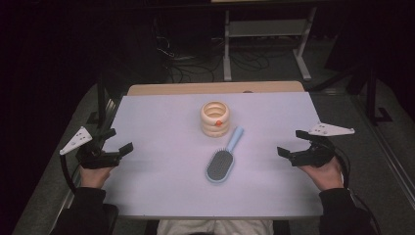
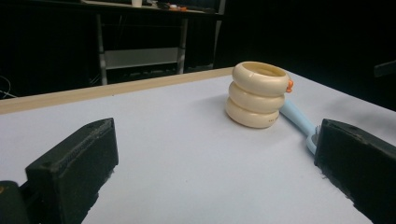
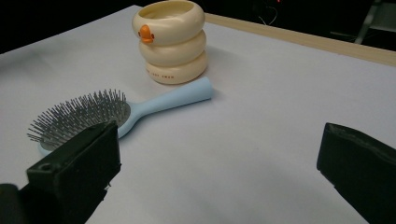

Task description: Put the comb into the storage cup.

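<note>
Resting at the table's side edges, the left gripper [image 1: 119, 142] and right gripper [image 1: 292, 143] both hold their jaws wide apart, empty. Near the frame's centre on the pale lilac table [image 1: 161, 186] lies a light blue plastic hairbrush [image 1: 223, 157] with grey bristles, its handle tip beside, perhaps touching, a cream ring-stacked plastic cup [image 1: 216, 118] with an orange duck beak. The brush looks light and rigid, its smooth handle possibly slippery; gripping mid-handle seems safest, avoiding the springy bristles.
</note>
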`<state>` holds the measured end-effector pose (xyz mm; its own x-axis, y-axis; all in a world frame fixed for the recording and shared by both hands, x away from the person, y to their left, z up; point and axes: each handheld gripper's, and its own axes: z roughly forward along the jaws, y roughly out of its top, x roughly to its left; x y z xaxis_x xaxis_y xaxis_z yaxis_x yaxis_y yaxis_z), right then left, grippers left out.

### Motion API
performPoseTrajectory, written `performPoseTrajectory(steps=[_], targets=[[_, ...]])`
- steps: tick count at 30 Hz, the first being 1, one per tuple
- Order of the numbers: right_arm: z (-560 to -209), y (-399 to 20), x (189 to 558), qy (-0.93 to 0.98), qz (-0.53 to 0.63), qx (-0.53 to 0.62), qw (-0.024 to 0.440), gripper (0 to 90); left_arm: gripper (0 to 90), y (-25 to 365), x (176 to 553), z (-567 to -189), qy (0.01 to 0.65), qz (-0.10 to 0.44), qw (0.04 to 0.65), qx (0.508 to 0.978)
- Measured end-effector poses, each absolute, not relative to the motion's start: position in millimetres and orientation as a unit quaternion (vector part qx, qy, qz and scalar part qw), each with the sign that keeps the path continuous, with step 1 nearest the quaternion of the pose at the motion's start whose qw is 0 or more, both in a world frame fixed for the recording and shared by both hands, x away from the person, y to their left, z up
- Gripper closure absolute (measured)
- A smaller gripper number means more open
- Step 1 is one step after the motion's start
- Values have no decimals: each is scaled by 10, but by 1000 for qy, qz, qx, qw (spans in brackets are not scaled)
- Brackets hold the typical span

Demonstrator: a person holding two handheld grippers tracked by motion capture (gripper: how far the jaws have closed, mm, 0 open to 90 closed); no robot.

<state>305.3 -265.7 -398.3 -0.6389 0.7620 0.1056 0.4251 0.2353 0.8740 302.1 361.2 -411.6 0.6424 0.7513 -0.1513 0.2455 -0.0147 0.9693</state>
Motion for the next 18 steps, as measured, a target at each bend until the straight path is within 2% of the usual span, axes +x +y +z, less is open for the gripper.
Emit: performPoseTrajectory(steps=[18], targets=[[-3965, -2649, 3028, 768, 483, 383, 173, 0, 0, 3614, 3003, -4119, 366, 203, 608, 675]])
